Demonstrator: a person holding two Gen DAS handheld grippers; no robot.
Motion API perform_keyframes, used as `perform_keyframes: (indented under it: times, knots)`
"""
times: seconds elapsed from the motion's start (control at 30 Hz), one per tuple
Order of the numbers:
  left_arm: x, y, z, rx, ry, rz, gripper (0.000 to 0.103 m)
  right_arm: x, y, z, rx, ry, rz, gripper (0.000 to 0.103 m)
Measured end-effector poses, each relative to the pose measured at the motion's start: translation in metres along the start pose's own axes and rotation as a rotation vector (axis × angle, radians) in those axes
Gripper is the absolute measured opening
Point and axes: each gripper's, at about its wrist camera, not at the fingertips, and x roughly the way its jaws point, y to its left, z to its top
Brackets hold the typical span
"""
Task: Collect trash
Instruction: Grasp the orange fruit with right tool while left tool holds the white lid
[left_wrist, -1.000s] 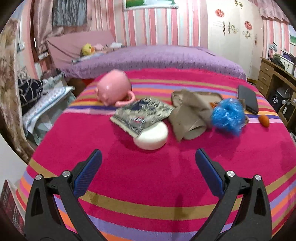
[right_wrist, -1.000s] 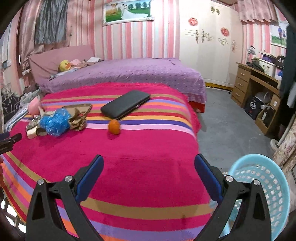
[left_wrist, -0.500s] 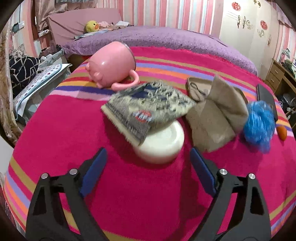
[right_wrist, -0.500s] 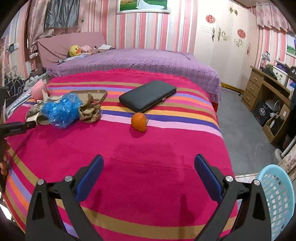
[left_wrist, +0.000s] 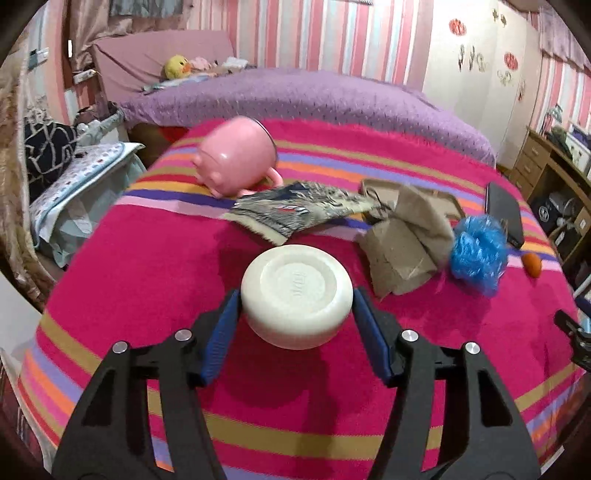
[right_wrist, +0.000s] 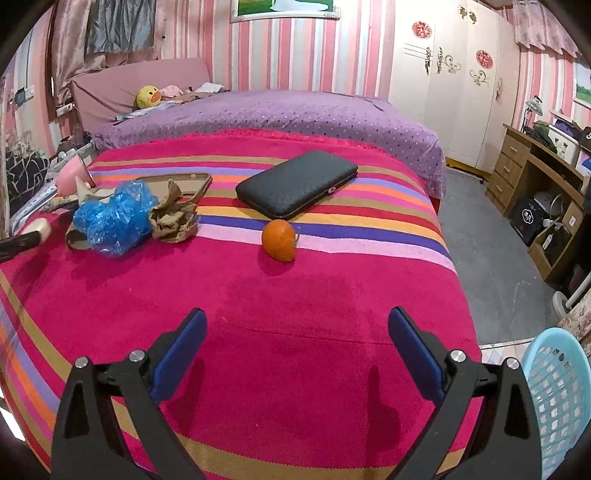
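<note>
A white bowl (left_wrist: 291, 280) lies upside down between the blue pads of my left gripper (left_wrist: 295, 297). The jaws are closing and both pads touch its sides. It sits just off the red striped blanket (left_wrist: 147, 266), in front of a printed snack packet (left_wrist: 303, 212). Crumpled brown paper (left_wrist: 406, 240) and a blue plastic bag (left_wrist: 478, 254) lie to the right, and an orange (left_wrist: 532, 264) beyond them. My right gripper (right_wrist: 297, 314) hangs open over bare blanket, short of the orange (right_wrist: 279, 240) and right of the blue bag (right_wrist: 114, 221).
A pink mug (left_wrist: 236, 160) lies tipped behind the packet. A black case (right_wrist: 297, 182) rests behind the orange. A light blue basket (right_wrist: 557, 398) stands on the floor off the bed's right corner. A desk (right_wrist: 535, 173) lines the right wall.
My left gripper went in toward the white bowl and its jaws narrowed onto it; the bowl came out from under the packet. The right gripper drifted closer to the orange, still open.
</note>
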Motion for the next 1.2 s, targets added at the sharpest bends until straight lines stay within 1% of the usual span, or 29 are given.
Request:
perform_keyframes:
  times: [0.07,0.17,0.23,0.27,0.33,0.37,0.4,0.47,0.53,0.57,0.6,0.63,0.67,0.83,0.93,1.0,1.1,1.2]
  knots:
    - [-0.007,0.003,0.003,0.001,-0.029,0.016,0.061,0.004,-0.001,0.003,0.012,0.006,0.011,0.096]
    - [-0.017,0.007,0.008,-0.008,-0.060,0.007,0.061,0.012,-0.003,0.011,0.019,0.008,0.010,0.095]
    - [-0.021,0.009,0.011,-0.007,-0.083,0.011,0.061,0.020,-0.003,0.019,0.016,0.007,0.002,0.090]
    - [-0.021,0.010,0.012,-0.009,-0.094,0.024,0.061,0.028,-0.002,0.024,0.012,0.013,0.007,0.088]
    - [-0.014,0.012,0.013,-0.008,-0.093,0.053,0.061,0.039,0.000,0.030,0.004,0.033,0.007,0.077]
    - [-0.011,0.013,0.014,-0.009,-0.090,0.068,0.061,0.045,0.001,0.033,0.003,0.046,0.014,0.070]
    - [-0.007,0.015,0.015,-0.015,-0.086,0.083,0.061,0.051,0.002,0.037,0.001,0.053,0.022,0.066]
    - [-0.001,0.023,0.018,-0.039,-0.076,0.089,0.061,0.057,0.007,0.044,-0.011,0.049,0.021,0.063]
    - [0.002,0.029,0.020,-0.072,-0.067,0.079,0.061,0.060,0.010,0.048,-0.026,0.042,0.022,0.059]
    - [0.002,0.030,0.021,-0.079,-0.070,0.079,0.061,0.062,0.012,0.050,-0.036,0.043,0.027,0.054]
    - [0.001,0.029,0.020,-0.079,-0.074,0.083,0.061,0.065,0.013,0.051,-0.046,0.053,0.036,0.045]
    - [0.001,0.028,0.020,-0.076,-0.077,0.088,0.061,0.069,0.014,0.051,-0.050,0.066,0.047,0.039]
    - [0.000,0.027,0.020,-0.074,-0.078,0.089,0.061,0.071,0.014,0.051,-0.049,0.076,0.060,0.027]
    - [-0.008,0.018,0.020,-0.067,-0.095,0.067,0.061,0.055,0.010,0.045,-0.064,0.042,0.060,0.025]
    - [-0.017,0.007,0.019,-0.056,-0.110,0.048,0.061,0.039,-0.002,0.038,-0.028,0.030,0.069,0.025]
    - [-0.023,-0.001,0.018,-0.048,-0.115,0.018,0.061,0.025,-0.009,0.034,-0.014,0.022,0.068,0.025]
    - [-0.035,-0.015,0.014,-0.023,-0.131,0.001,0.061,0.000,-0.019,0.031,-0.008,-0.007,0.054,0.025]
    - [-0.049,-0.028,0.010,-0.010,-0.152,-0.021,0.061,-0.028,-0.031,0.025,0.020,-0.041,0.060,0.025]
